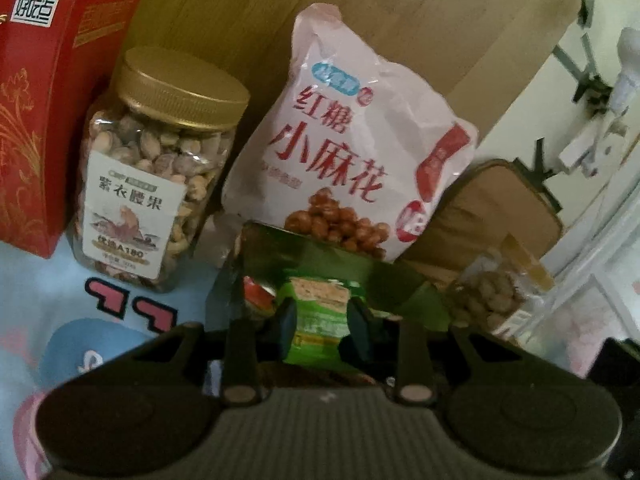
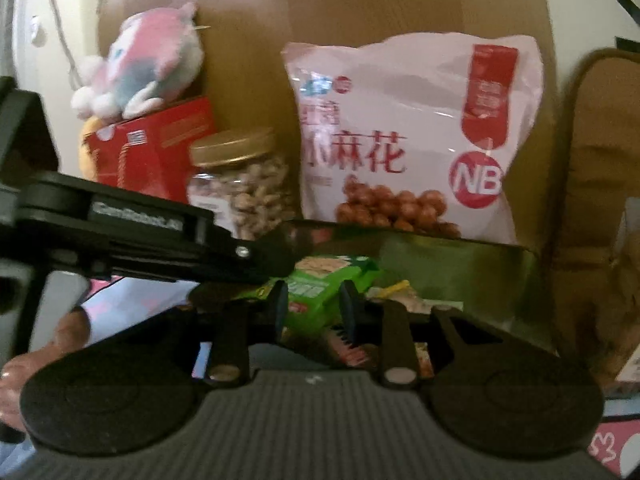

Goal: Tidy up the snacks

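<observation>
Both wrist cameras sit low and close behind their fingers, facing slightly downward toward the wooden board at twelve o'clock. The left view has the nut jar (image 1: 160, 160) at ten o'clock; the right view looks from further right. Both share the pink snack bag (image 1: 352, 148) (image 2: 416, 136), jar (image 2: 240, 184) and red box (image 1: 52, 108) (image 2: 152, 148)

left gripper (image 1: 322, 322): jaws narrow, clamped on green packet (image 1: 318, 316), tilted down | right gripper (image 2: 314, 308): jaws narrow, gripping same packet | hand (image 2: 28, 364): near left, bare
</observation>
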### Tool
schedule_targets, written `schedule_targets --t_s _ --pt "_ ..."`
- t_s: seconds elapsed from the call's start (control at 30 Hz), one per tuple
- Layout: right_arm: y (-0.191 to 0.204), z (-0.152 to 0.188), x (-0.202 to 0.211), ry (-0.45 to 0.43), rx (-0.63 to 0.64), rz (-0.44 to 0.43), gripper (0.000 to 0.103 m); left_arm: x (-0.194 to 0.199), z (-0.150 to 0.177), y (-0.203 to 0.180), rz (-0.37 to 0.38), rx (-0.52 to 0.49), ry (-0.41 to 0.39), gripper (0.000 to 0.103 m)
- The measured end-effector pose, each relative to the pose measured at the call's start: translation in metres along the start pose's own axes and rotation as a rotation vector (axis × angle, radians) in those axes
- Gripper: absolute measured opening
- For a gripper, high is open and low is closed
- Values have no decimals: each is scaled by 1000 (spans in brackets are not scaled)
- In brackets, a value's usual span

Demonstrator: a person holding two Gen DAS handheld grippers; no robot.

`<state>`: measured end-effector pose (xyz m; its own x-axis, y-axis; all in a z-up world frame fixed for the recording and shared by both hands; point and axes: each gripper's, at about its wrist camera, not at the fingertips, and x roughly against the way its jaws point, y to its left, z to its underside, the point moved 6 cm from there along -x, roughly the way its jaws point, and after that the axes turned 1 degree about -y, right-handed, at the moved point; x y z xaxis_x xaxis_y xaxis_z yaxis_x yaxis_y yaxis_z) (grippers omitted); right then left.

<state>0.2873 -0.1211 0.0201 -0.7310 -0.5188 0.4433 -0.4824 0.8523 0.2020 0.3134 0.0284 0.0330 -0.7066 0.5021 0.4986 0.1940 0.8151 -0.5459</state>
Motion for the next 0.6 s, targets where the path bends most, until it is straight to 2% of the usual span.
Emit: schedule_targets --t_s 0.13,0.27,0.3,0.47,0.6 --pt "-3 1 17 -28 -37 -8 33 32 5 -14 57 -21 -41 28" --pt "1 12 59 -78 -94 -52 33 78 33 -23 123 -57 -69 28" --pt "2 18 69 -78 -113 -68 33 85 44 -22 128 -61 -63 31" --pt "-11 69 104 -29 -252 -91 33 96 102 -1 97 -8 31 31" --pt "-35 96 106 28 -391 -49 34 83 117 12 88 70 90 31"
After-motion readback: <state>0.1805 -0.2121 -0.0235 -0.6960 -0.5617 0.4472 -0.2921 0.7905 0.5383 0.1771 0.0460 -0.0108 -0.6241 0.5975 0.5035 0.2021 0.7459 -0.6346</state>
